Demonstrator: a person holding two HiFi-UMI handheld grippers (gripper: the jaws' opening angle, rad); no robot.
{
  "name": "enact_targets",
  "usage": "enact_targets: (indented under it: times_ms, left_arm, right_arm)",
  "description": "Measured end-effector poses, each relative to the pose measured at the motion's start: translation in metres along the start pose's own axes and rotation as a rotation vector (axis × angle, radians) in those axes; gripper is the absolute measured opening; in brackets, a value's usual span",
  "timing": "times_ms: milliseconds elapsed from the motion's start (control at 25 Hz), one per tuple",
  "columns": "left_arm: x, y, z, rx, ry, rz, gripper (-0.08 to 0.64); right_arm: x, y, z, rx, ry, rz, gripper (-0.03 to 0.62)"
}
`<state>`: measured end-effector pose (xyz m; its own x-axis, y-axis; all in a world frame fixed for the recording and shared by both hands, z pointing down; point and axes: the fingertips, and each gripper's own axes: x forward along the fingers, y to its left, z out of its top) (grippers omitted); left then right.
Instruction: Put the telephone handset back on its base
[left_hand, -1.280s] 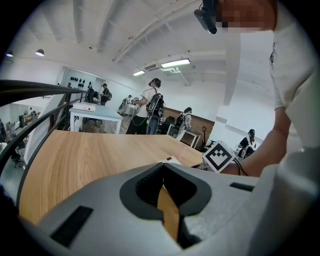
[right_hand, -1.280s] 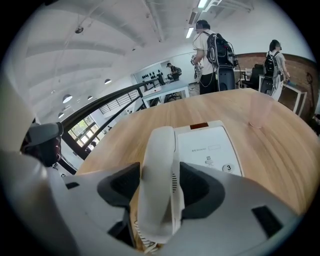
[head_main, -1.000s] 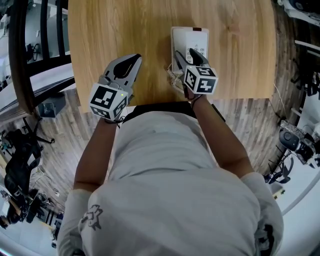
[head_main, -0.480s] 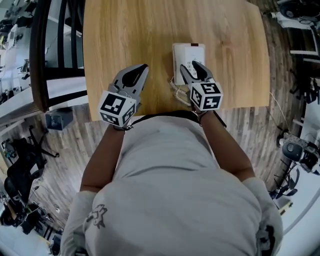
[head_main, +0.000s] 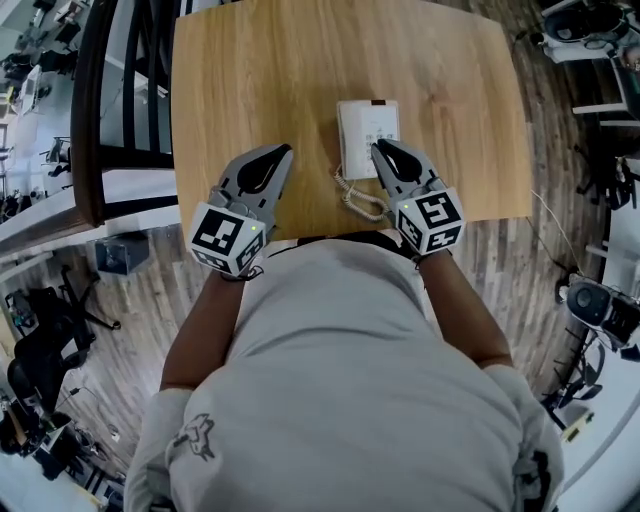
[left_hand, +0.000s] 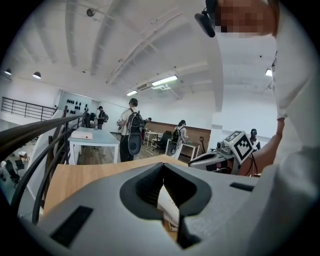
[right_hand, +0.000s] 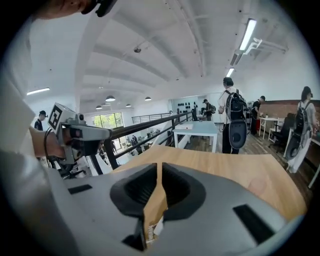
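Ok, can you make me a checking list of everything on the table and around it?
Surface: wooden table, with only the phone and its cord on it.
Job's things: white phone lies flat; the handset seems to sit on the base, but it is too small to be sure.
Clutter: nothing seen.
Grippers: left gripper shut, empty; right gripper has just been closing, now shut, empty.
Cables: curly cord lies loose at the phone's near end.
Surroundings: black railing left of the table; people with backpacks beyond.
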<state>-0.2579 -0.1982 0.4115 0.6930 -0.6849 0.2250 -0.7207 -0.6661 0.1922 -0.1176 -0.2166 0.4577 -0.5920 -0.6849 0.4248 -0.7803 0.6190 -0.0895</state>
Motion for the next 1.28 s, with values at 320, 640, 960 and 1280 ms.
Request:
enact_targets:
  times_ms: [320, 640, 960, 1280]
  left_arm:
    - [0.004, -0.039, 0.004, 0.003, -0.006, 0.04, 0.006]
    - [0.024, -0.12, 0.011, 0.027, -0.022, 0.072, 0.006]
    - [0.029, -0.196, 0.0, 0.032, -0.038, 0.152, 0.006]
    - [0.021, -0.249, -0.006, 0.044, -0.024, 0.197, 0.006]
  right_arm:
    - [-0.055, -0.005, 0.025, -0.055, -0.093, 0.139, 0.005]
    - [-0.134, -0.035, 0.009, -0.071, -0.116, 0.22, 0.005]
    - [-0.209, -0.056, -0.028, -0.069, -0.121, 0.29, 0.005]
    - [-0.254, -0.063, -0.037, -0.061, -0.153, 0.329, 0.005]
